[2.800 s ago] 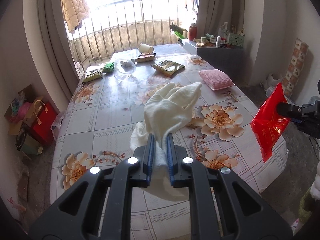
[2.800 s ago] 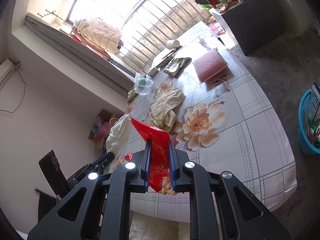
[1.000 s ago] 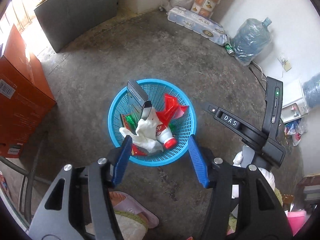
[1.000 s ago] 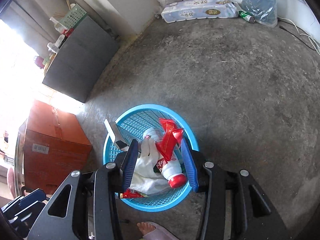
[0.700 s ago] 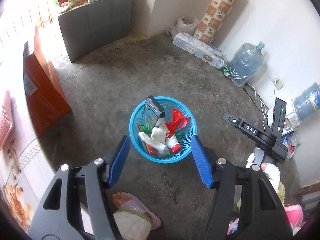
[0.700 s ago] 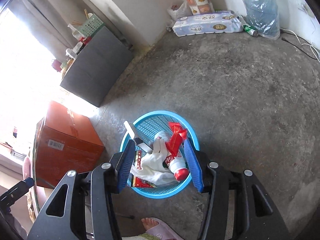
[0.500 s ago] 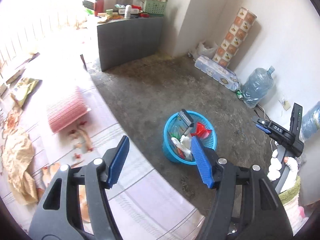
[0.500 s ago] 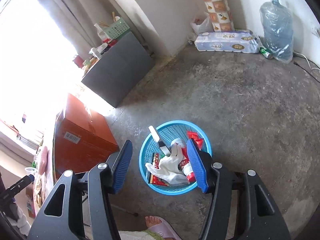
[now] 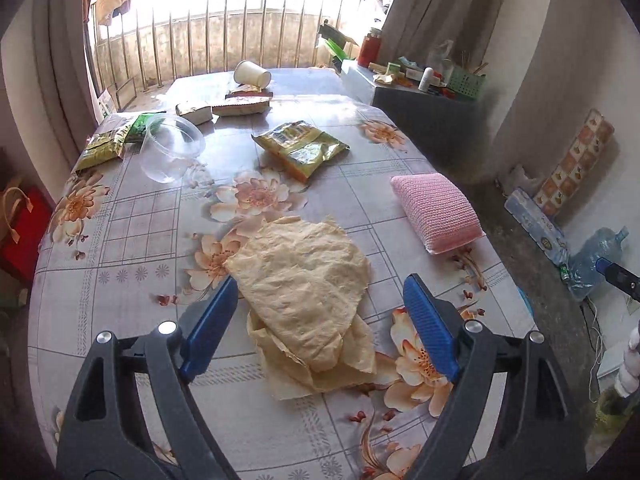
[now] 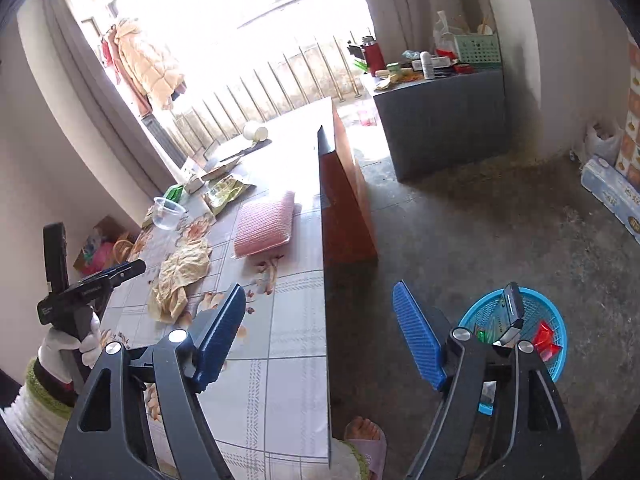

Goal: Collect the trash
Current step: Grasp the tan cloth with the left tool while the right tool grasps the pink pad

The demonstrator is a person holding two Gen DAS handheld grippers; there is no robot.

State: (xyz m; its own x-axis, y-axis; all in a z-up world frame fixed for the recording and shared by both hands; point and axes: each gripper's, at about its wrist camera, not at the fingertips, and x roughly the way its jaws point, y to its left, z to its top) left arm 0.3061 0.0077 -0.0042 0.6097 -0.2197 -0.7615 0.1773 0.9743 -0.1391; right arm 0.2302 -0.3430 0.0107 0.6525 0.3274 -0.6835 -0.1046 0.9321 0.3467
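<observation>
My left gripper (image 9: 318, 324) hangs over the flowered table (image 9: 132, 220), jaws opening wide and empty, with a crumpled tan paper wrapper (image 9: 304, 288) lying below between them. Farther back lie a yellow snack bag (image 9: 302, 148), a clear plastic cup (image 9: 172, 148), green packets (image 9: 116, 136) and a tipped paper cup (image 9: 252, 74). My right gripper (image 10: 320, 332) is opening too, holding nothing, above the table's edge (image 10: 326, 320). The blue trash basket (image 10: 544, 316) stands on the floor at lower right with a red wrapper (image 10: 546, 340) and a dark box inside. The same tan wrapper (image 10: 182, 270) shows at left.
A pink sponge cushion (image 9: 436, 212) lies on the table's right side. A grey cabinet (image 10: 440, 120) with bottles stands by the window rail. A toilet-roll pack (image 10: 608, 192) and a water jug (image 9: 596, 256) line the wall. A sandalled foot (image 10: 366, 436) is beside the table.
Both grippers swung up and away from the blue basket toward the table. Their jaws spread wider. The left view now faces the tan wrapper; the glove and red wrapper stay in the basket.
</observation>
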